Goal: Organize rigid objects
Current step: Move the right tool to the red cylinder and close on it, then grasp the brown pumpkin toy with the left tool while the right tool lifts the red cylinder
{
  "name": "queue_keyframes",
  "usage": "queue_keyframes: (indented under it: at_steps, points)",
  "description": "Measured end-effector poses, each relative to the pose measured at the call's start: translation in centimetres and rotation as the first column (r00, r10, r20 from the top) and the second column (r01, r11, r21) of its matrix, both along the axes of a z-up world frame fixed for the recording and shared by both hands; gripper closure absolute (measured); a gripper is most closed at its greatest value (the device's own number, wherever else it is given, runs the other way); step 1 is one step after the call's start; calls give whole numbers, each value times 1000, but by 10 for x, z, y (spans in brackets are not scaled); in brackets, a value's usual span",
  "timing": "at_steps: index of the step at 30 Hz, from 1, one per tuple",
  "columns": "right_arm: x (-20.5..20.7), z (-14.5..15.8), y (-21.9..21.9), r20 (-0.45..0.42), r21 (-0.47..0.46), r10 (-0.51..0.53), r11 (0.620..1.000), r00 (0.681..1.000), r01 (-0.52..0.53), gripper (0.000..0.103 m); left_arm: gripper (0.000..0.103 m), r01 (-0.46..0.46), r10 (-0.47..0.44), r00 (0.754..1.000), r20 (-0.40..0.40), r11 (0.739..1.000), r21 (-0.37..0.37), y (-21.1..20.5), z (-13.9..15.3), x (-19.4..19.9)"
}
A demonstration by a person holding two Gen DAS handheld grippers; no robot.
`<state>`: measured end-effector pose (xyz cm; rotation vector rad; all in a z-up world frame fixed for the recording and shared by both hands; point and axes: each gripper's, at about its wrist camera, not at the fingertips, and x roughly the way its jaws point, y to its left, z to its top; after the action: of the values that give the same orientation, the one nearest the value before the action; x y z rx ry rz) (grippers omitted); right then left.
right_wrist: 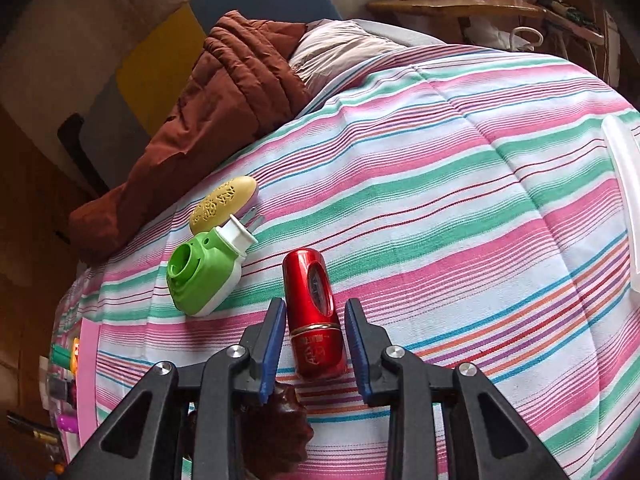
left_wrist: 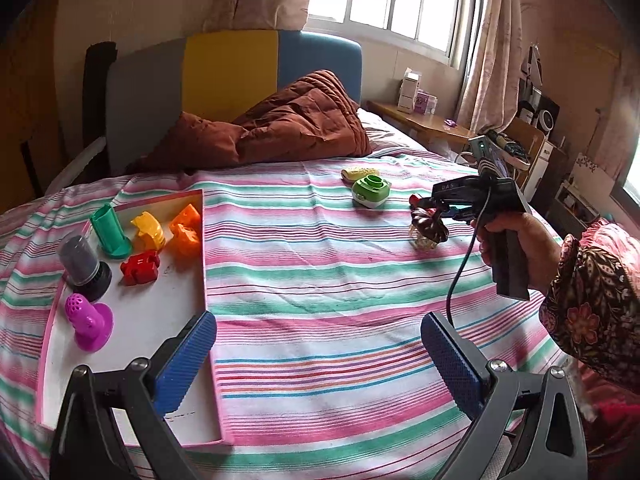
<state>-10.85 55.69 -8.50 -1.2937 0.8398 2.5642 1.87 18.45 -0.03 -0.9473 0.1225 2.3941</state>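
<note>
A red metallic bottle lies on the striped bedspread between the fingers of my right gripper; the jaws stand open around it with gaps on both sides. A green and white device and a yellow oval piece lie just left of it. A dark brown ruffled object sits under the right gripper. In the left wrist view the right gripper hovers over that brown object. My left gripper is open and empty beside a pink-rimmed white tray.
The tray holds a green cylinder, yellow, orange and red pieces, a dark capped jar and a purple perforated piece. A brown quilt lies by the headboard. A wooden bedside table stands at right.
</note>
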Motion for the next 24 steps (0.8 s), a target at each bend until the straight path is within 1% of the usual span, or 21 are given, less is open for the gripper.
queue_keyframes:
  at_steps: [2,5,8,12,13,16,19,21,24]
  points:
    - [-9,1,-3,22,25,17,1000,1000,-18,75,0,13,-13,1000,-8,1000,0,6,3,2]
    - [-23,4,-15,78,123,68,989,995,-77,77,0,26,-27,999,-28,1000,-11,11,7,6]
    - [-23,5,-16,101,146,65,986,993,-79,78,0,24,-25,999,-23,1000,-18,13,6,4]
    - [6,4,3,74,129,-18,992,997,8,78,0,16,-16,1000,-9,1000,-6,17,5,-5]
    - [16,4,8,67,142,-38,989,997,28,78,0,18,-18,1000,-8,1000,-5,21,5,-8]
    - [45,6,12,53,219,-66,974,996,52,78,0,38,-38,999,-9,999,-1,37,6,-15]
    - [73,6,13,35,270,-84,960,996,71,78,0,63,-63,998,-8,998,3,63,7,-24]
    - [87,3,11,14,302,-99,949,995,90,77,0,96,-96,995,-15,995,7,86,8,-31]
    - [95,2,10,-15,316,-119,941,993,117,77,0,148,-148,989,-25,989,-12,125,5,-41]
